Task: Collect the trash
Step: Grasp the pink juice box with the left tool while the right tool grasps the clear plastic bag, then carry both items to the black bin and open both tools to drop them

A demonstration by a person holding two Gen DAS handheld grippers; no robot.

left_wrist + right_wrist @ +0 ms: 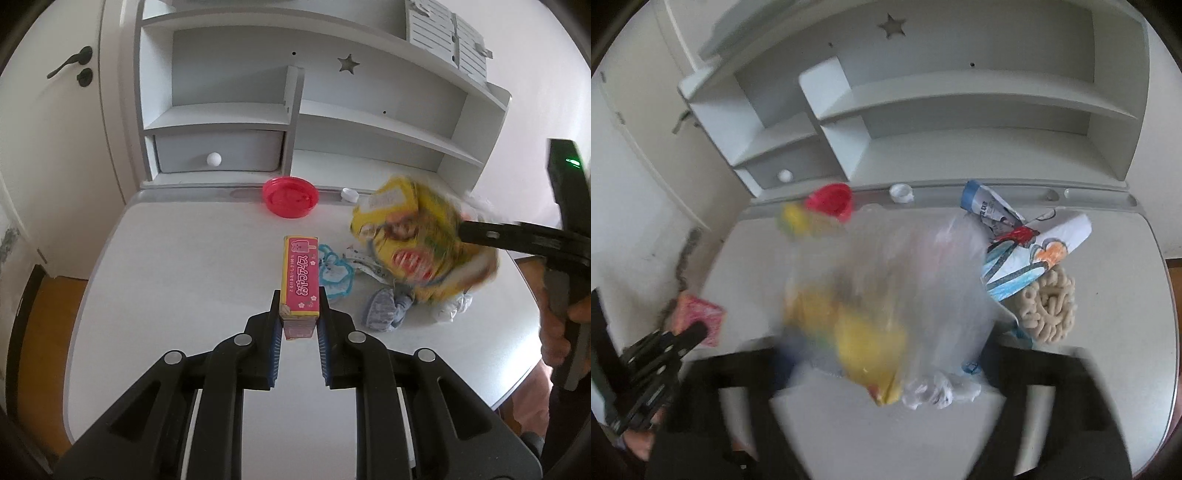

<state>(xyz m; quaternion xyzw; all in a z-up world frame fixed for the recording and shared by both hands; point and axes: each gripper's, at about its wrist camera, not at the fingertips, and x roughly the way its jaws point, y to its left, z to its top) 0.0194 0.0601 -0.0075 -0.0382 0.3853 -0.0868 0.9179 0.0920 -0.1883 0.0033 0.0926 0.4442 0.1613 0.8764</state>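
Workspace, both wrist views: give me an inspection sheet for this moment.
Surface: white desk, partly littered.
Job's things: pink and yellow carton; clear bag of yellow wrappers, blurred.
Clutter: red lid, white cap, blue-edged wrapper, crayon drawing, beige knitted piece.
Grippers: left gripper shut on the carton; right gripper at the bag, closure blurred.
Cables: nothing seen.
Surroundings: grey shelf unit, drawer, door.

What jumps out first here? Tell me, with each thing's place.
The pink and yellow carton stands out, clamped between the left gripper fingers at the desk's middle. To its right, the right gripper grips a blurred clear bag holding yellow wrappers. A red lid lies by the shelf unit.
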